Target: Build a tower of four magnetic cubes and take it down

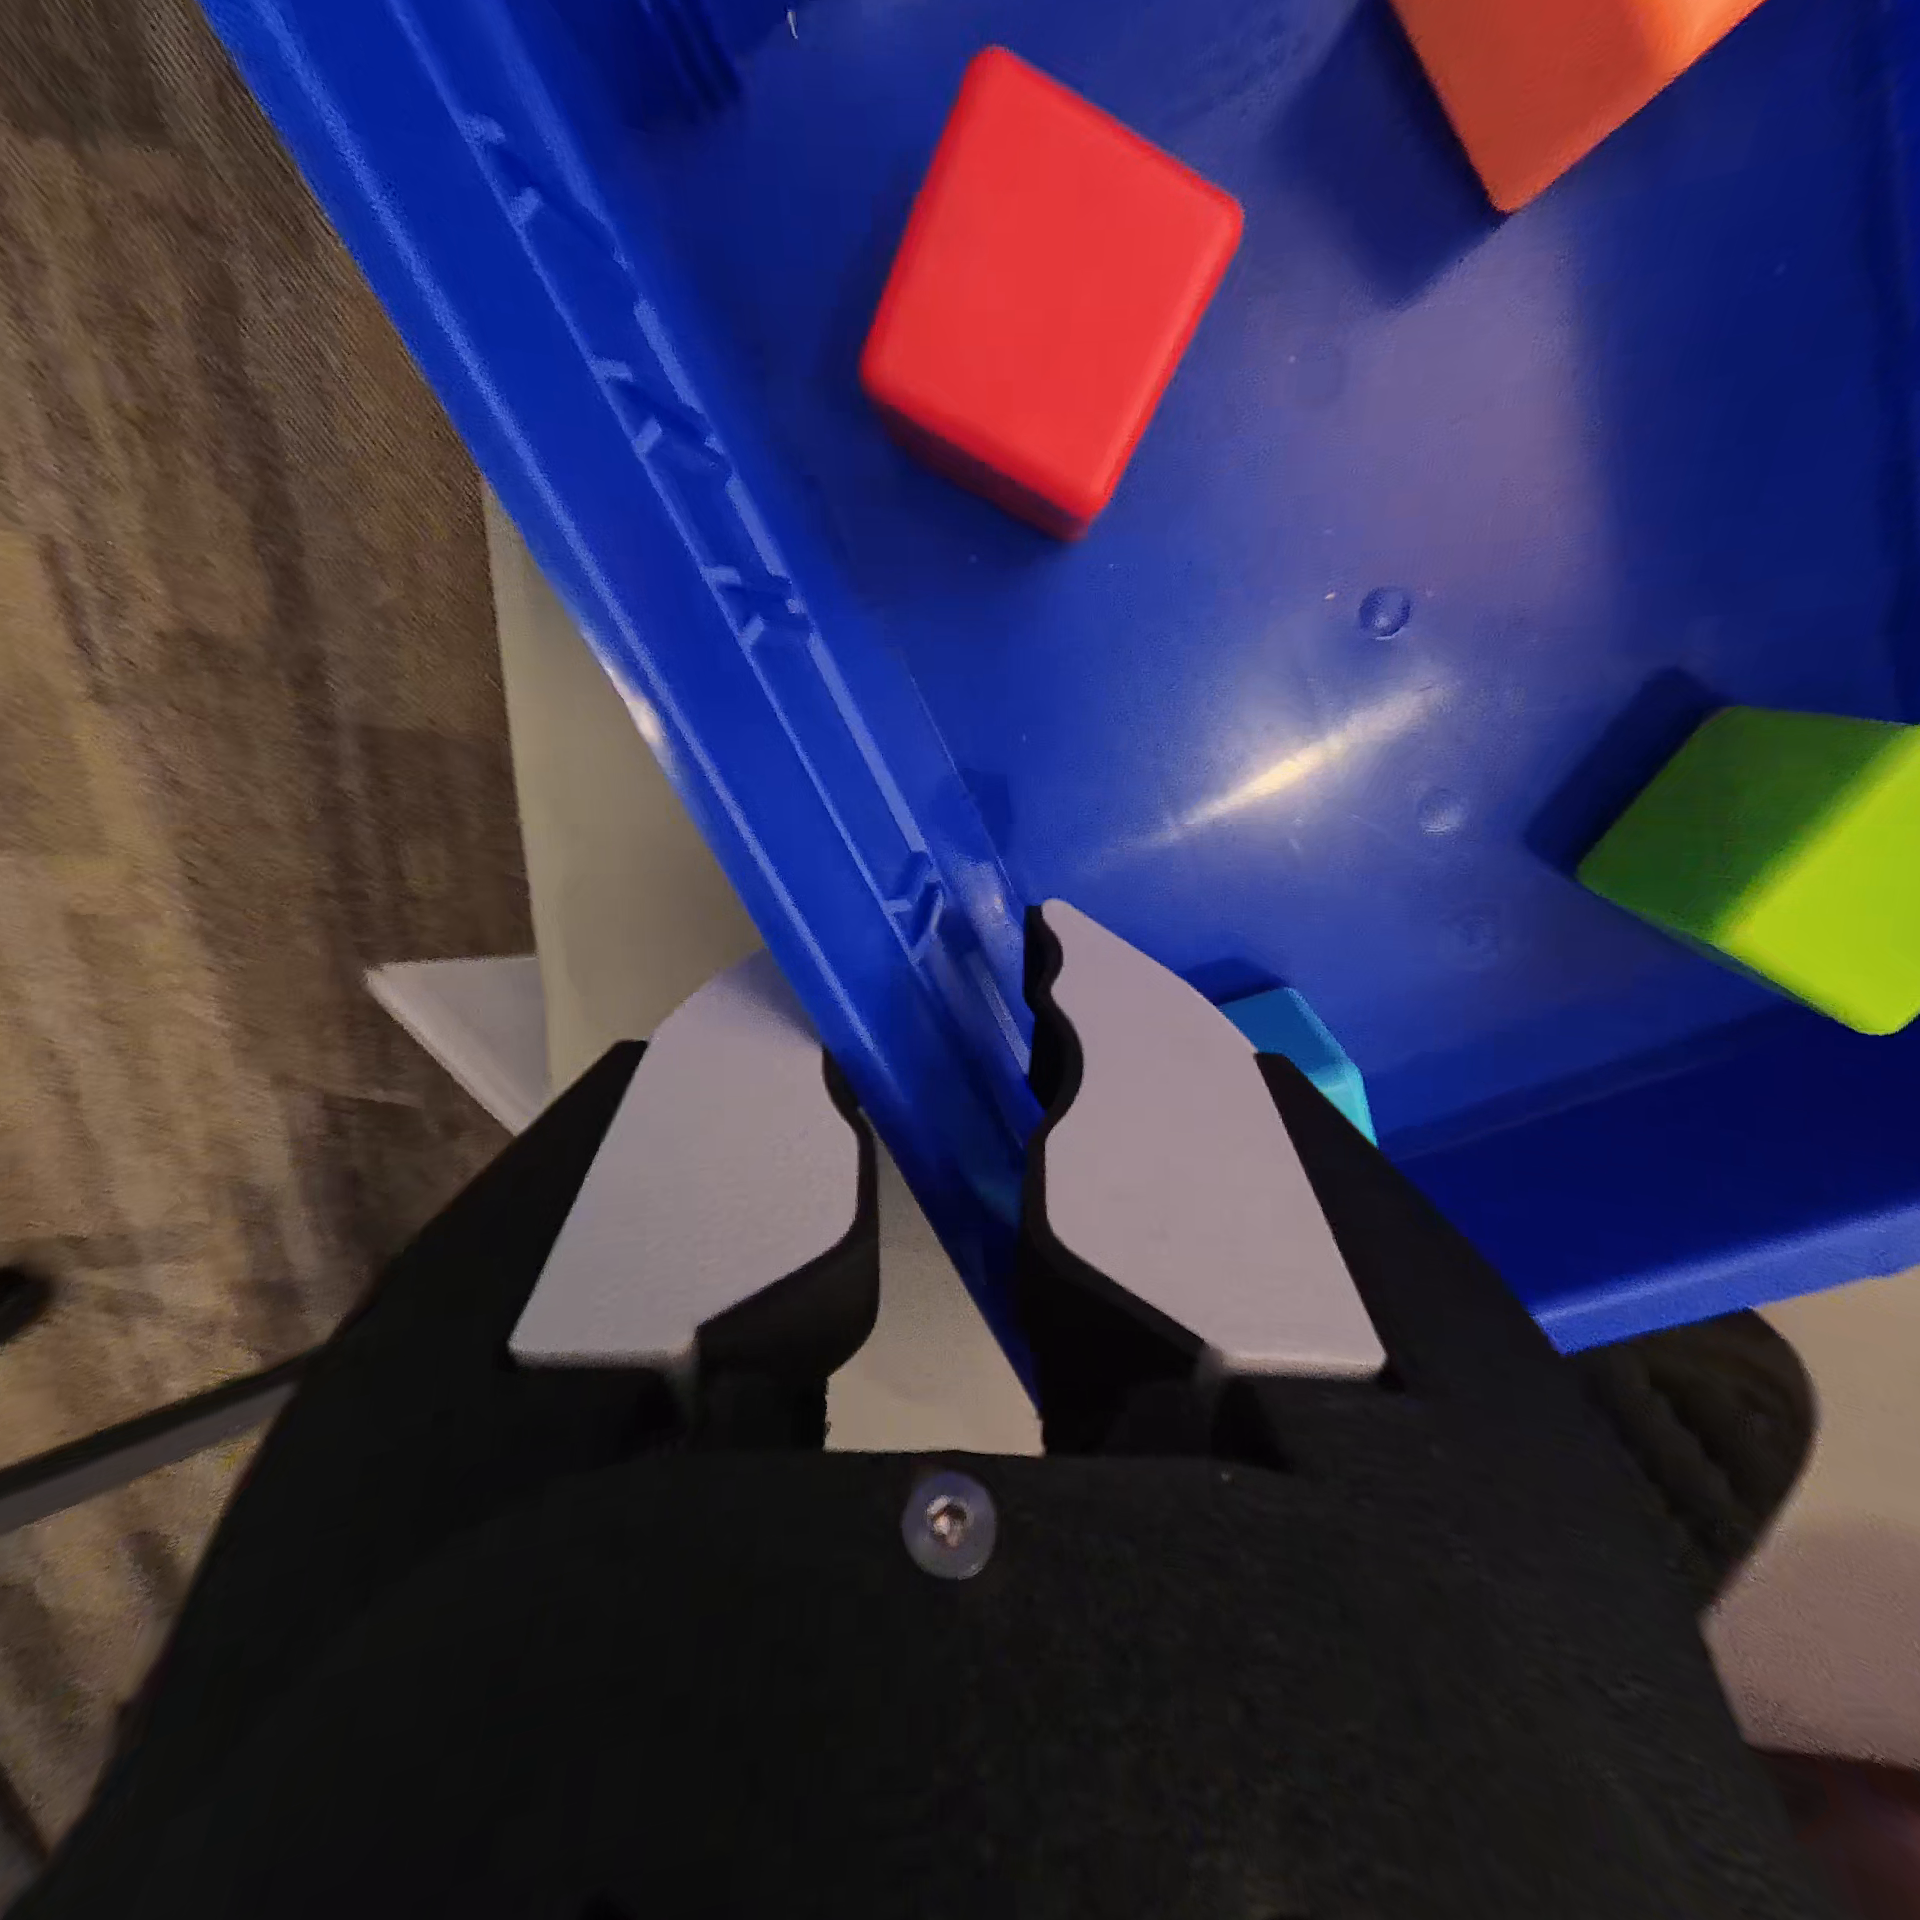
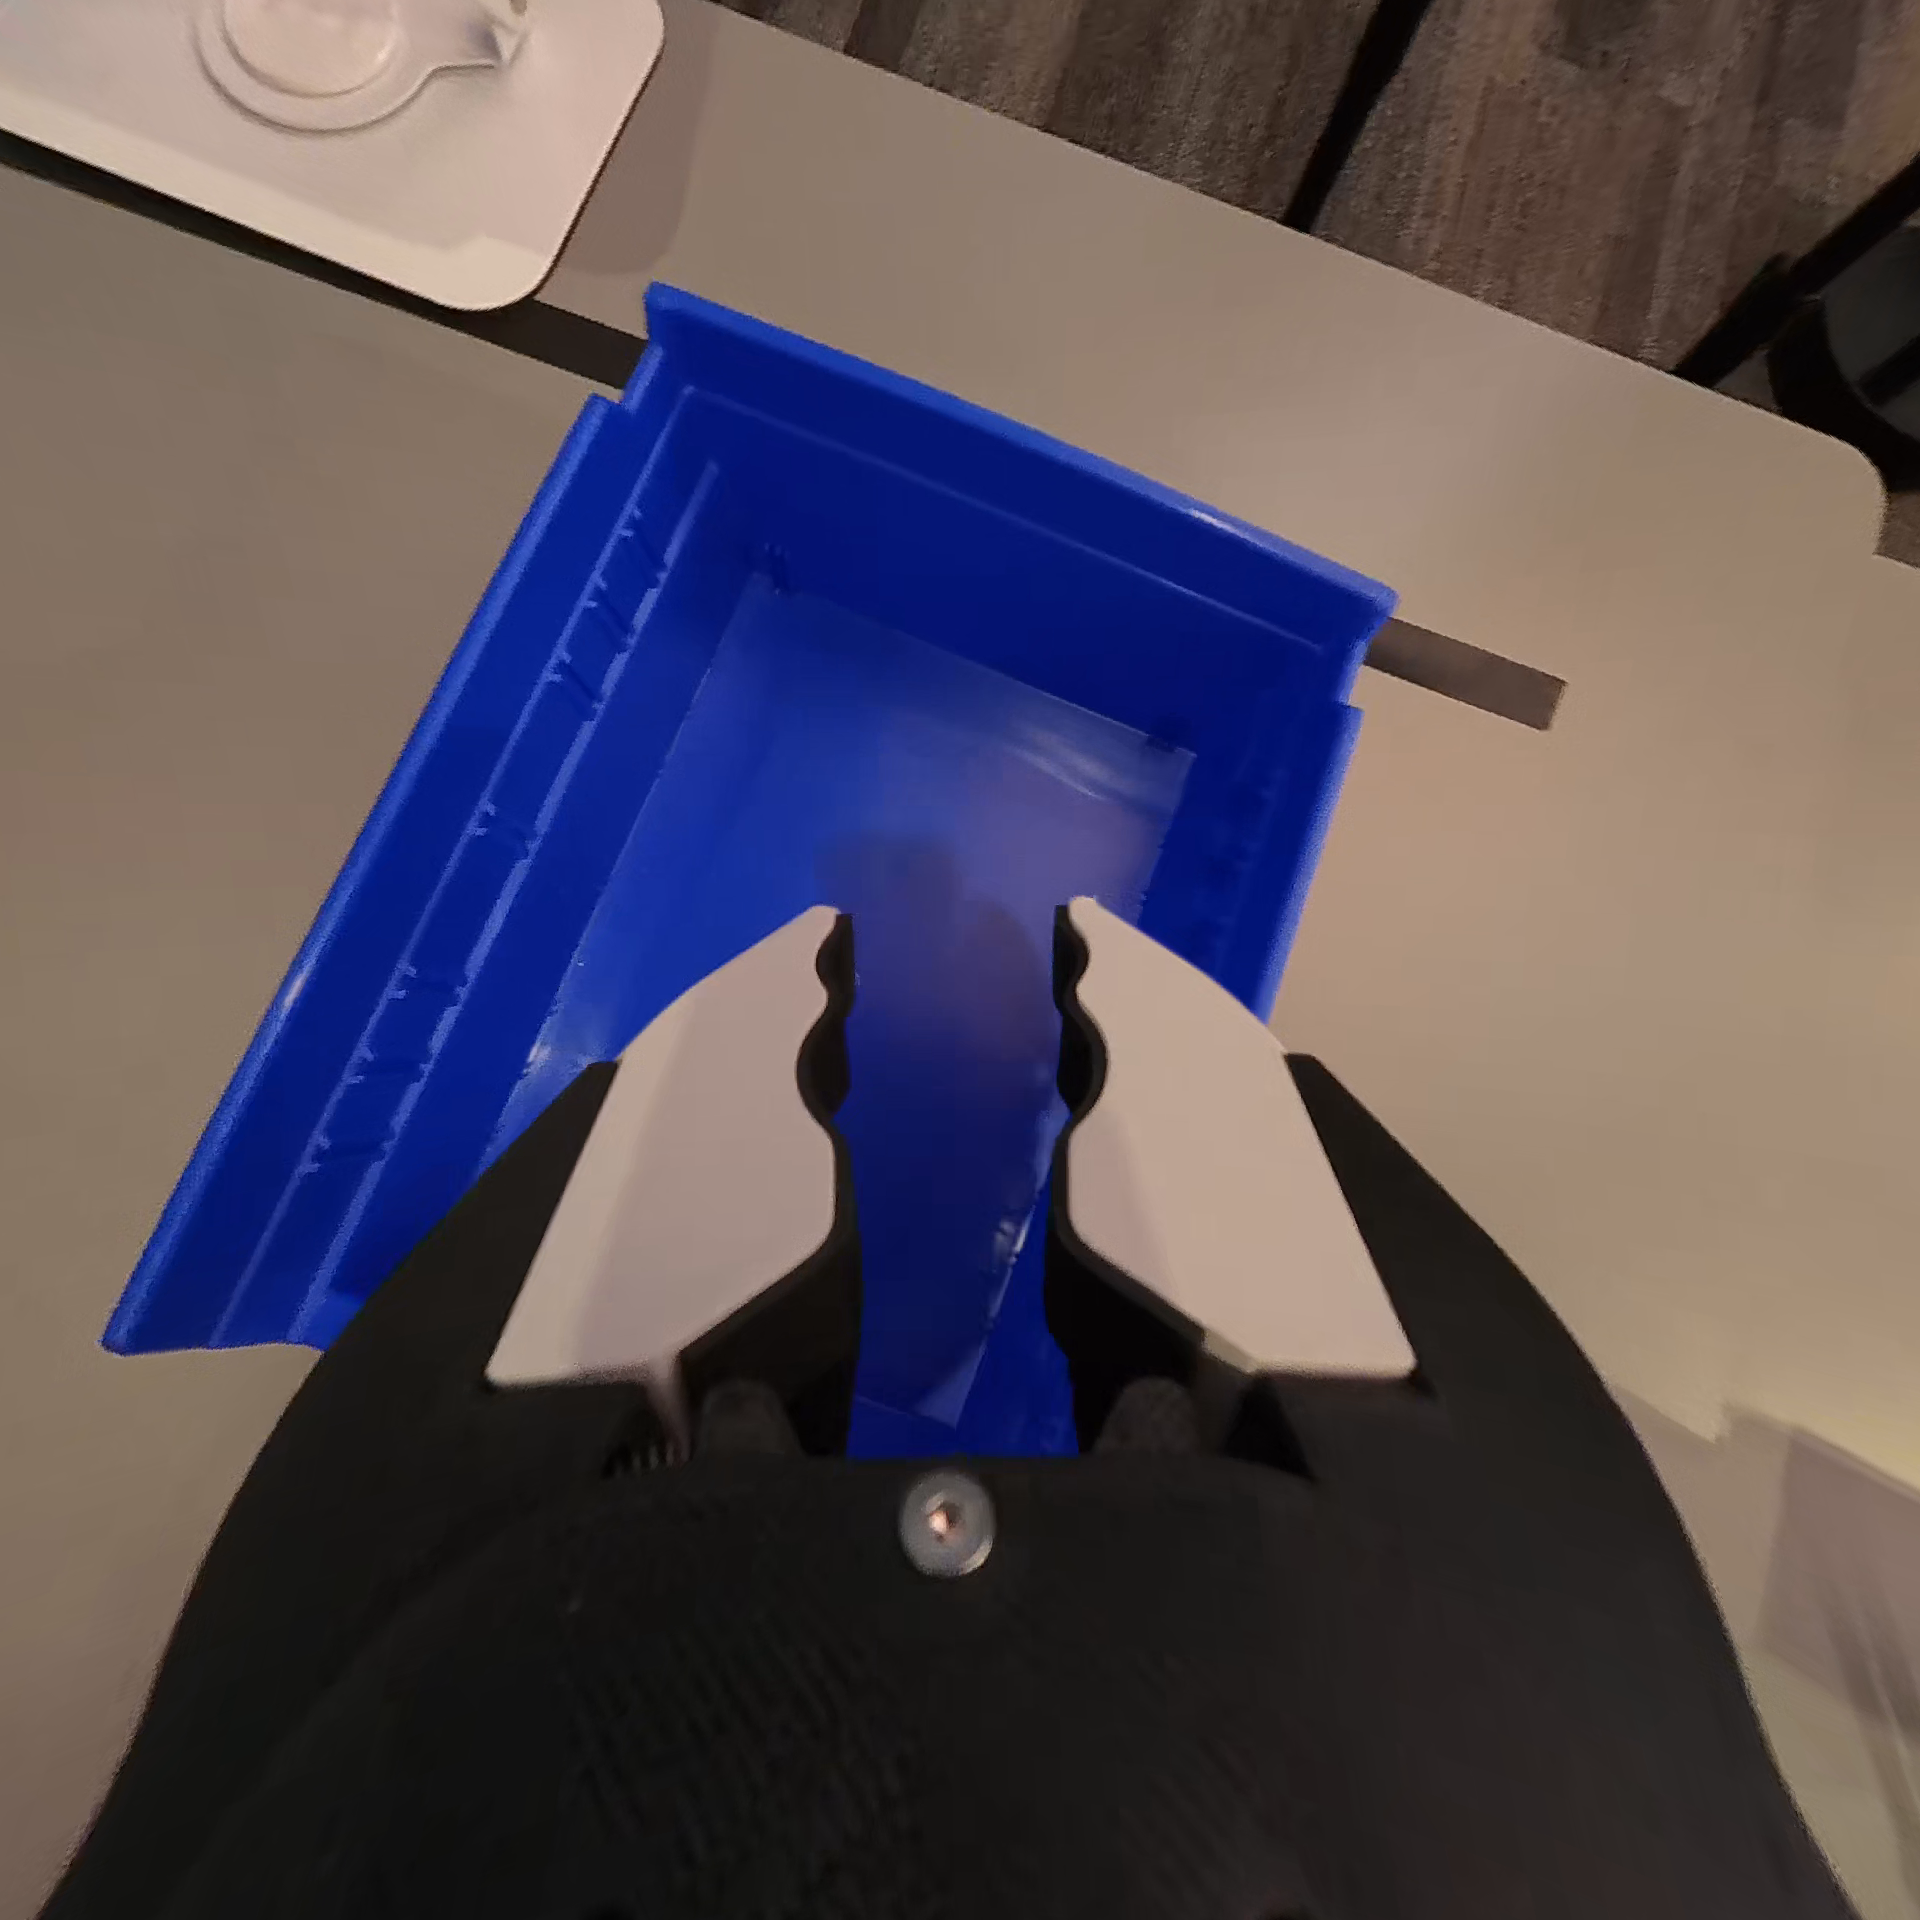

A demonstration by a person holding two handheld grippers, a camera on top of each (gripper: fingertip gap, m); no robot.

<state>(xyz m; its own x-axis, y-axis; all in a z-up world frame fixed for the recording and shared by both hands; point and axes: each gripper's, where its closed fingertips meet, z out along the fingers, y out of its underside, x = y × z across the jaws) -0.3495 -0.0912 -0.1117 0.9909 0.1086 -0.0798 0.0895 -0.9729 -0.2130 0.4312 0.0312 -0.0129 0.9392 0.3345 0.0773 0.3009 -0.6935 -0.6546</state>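
Your left gripper (image 1: 945, 1039) is straddling the side wall of a blue bin (image 1: 727, 675), one finger outside and one inside, and the fingers look like they're pinching that wall between them. It's tight in there: the inner finger is sitting right up against a light blue cube (image 1: 1304, 1044) that's tucked into the bin's near corner, mostly hidden behind the finger. The other cubes are sitting loose on the bin floor, well apart from each other: a red cube (image 1: 1049, 296) farther in, an orange cube (image 1: 1558, 83) getting cut off at the far edge of the view, and a green cube (image 1: 1787, 862) over on the right. Nothing is stacked. There's plenty of bare floor between red and green for moving around. Outside the wall you're looking down past a white table edge (image 1: 457, 1013) to the carpet (image 1: 208, 520).

Your right gripper (image 2: 951, 914) is hovering over a second blue bin (image 2: 935, 499) with nothing in it, fingers apart and holding nothing. That bin is sitting on a grey table (image 2: 1558, 1039) with open surface on both sides, and a white tray (image 2: 499, 187) is lying at the far left.

No readable writing or brand anywhere, just moulded ridges along the bin walls.
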